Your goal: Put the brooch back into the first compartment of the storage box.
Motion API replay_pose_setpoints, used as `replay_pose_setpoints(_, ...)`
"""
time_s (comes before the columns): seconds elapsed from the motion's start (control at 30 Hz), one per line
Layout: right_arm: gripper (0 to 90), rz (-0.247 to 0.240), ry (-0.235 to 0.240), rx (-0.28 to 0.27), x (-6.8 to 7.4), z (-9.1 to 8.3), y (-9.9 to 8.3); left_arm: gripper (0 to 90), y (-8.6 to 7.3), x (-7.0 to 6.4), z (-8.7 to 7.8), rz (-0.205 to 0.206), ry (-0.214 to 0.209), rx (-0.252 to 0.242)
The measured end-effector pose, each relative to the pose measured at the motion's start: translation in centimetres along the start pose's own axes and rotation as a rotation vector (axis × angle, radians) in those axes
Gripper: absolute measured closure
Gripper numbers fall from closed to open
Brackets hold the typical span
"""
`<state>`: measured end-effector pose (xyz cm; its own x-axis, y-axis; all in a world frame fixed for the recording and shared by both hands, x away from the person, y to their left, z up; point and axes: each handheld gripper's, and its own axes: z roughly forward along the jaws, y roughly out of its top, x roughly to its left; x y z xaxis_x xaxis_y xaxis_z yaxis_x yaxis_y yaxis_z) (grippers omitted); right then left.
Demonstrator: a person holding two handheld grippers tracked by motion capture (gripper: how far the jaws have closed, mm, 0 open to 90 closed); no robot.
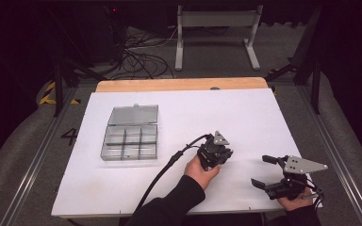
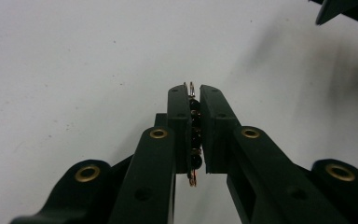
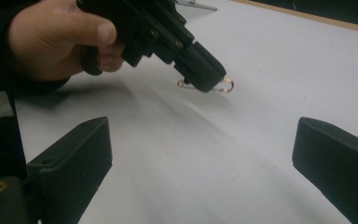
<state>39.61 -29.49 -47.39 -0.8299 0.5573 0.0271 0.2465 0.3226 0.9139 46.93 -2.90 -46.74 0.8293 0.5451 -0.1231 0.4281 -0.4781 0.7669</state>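
The left claw [image 2: 195,109] is clenched on a small copper-coloured wire clip [image 2: 192,135], pinched flat between its two black jaws so that only the looped ends stick out above and below. In the right gripper view the same clip [image 3: 226,86] hangs from the jaw tips just above the white table [image 3: 223,154], not touching it as far as can be seen. The right claw [image 1: 266,172] is released, its jaws spread wide and holding nothing, low over the near right corner of the table and well apart from the left one.

The clear plastic compartment box [image 1: 129,141] with its lid folded back sits to the far left; its cells look empty, though they are too small to be certain. Judging from this, the pick-up is done, while carrying the clip over to the box and dropping it into a cell is left.
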Motion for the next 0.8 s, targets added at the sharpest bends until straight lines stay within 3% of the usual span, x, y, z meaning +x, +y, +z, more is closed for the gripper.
replay_pose_setpoints(0.47,5.1,-0.001,-0.002,0.001,-0.1,0.0,0.0,83.5,0.9,0.1,-4.6,0.052,-0.014,-0.082)
replay_pose_setpoints(0.8,5.1,0.004,-0.002,0.003,-0.1,0.0,-0.1,83.5,1.0,0.4,-6.7,0.058,-0.026,-0.119)
